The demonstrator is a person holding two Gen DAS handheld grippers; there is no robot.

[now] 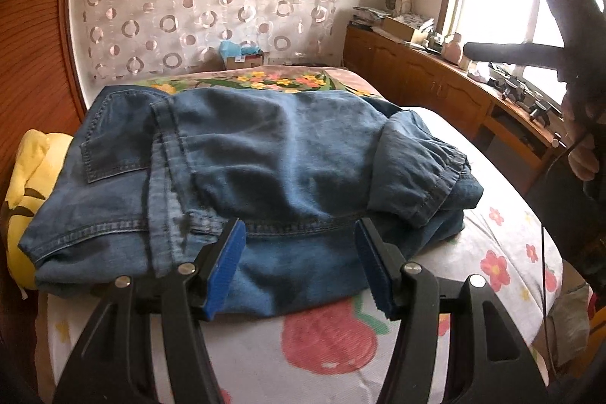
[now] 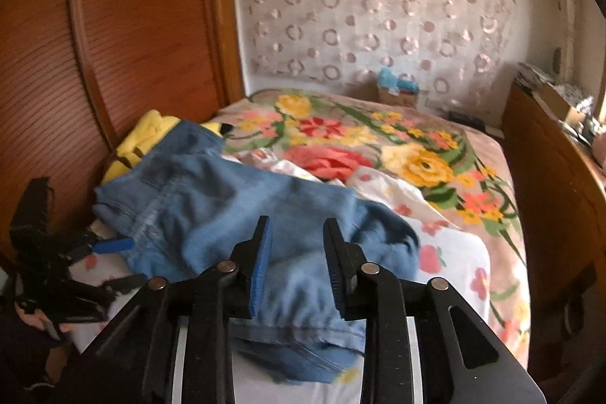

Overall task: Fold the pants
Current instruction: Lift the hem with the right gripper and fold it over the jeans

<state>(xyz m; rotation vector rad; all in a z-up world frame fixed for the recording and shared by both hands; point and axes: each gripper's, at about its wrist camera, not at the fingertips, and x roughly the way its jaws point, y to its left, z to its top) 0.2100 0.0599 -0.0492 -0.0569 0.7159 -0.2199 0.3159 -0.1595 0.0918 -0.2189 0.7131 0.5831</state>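
A: Tongs? Both prs apart, nothing between – left tongs (image 1: pixel 297 265) hang by the near hem, right tongs (image 2: pixel 297 265) over the cuff end.

B: Pants (image 1: pixel 235 177) handling?

A: Soft, floppy denim, bit heavy. Grab seams/waistband, thick edges.

B: Look?

A: Blue jeans, folded in a bundle on bed (image 1: pixel 492 252), back pocket (image 1: pixel 113 142) up.

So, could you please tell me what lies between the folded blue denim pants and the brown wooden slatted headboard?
A yellow plush cushion with black markings lies there, wedged between the pants and the headboard; the right wrist view shows this best.
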